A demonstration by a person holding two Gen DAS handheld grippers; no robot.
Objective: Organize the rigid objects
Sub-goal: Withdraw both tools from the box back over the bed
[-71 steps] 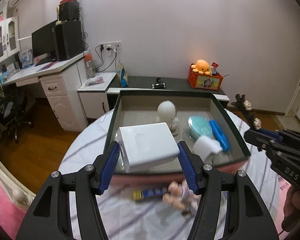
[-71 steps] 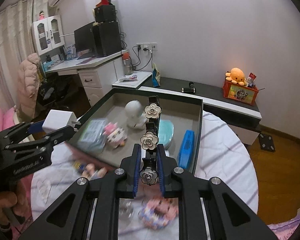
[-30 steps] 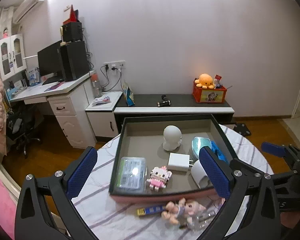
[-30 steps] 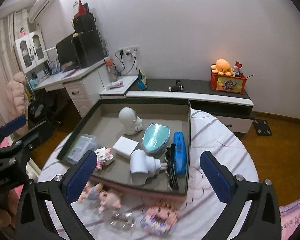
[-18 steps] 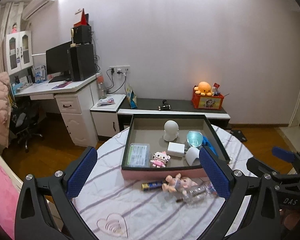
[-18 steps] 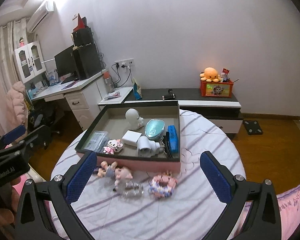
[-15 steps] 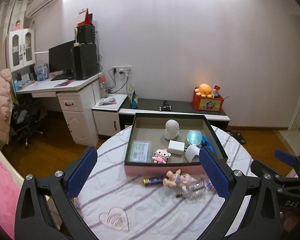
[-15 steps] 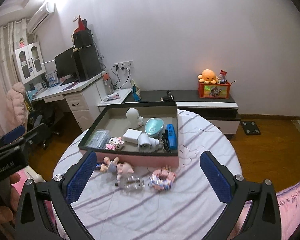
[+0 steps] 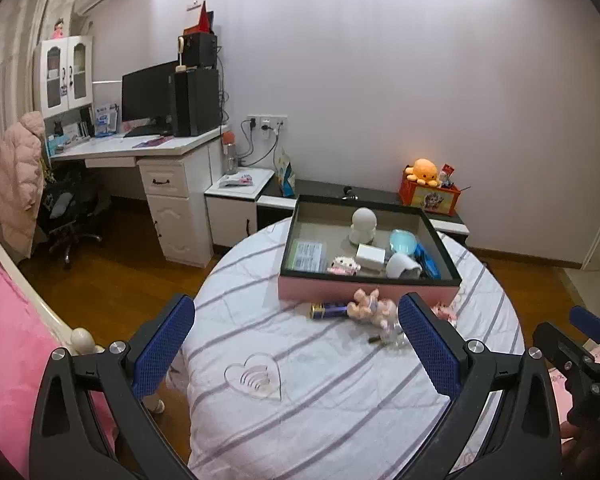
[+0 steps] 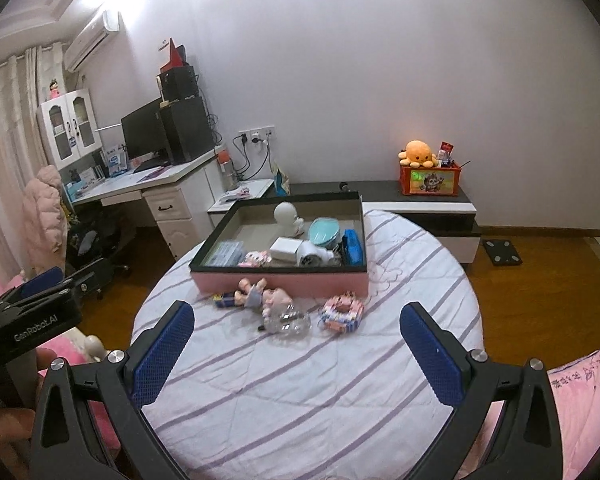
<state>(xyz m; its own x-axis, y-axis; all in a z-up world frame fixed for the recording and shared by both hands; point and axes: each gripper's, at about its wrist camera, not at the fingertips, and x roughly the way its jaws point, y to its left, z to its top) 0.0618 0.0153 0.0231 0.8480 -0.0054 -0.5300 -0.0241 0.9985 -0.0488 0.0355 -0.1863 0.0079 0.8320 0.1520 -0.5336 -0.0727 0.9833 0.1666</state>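
Note:
A pink-sided tray stands at the far side of a round striped table. It holds a white figurine, a white charger block, a clear case, a pink toy, a teal case and a blue item. In front of the tray lie a battery, a doll, a clear item and a pink block toy. My left gripper and right gripper are both open, empty and held well back from the tray.
A clear heart-shaped piece lies on the near table. A pink bed is at the left, a white desk with a monitor behind it, and a low cabinet with an orange plush behind the table.
Both grippers let go of their items into the tray, opened wide and pulled back away from the table. The white charger block and the flower clip now lie in the tray.

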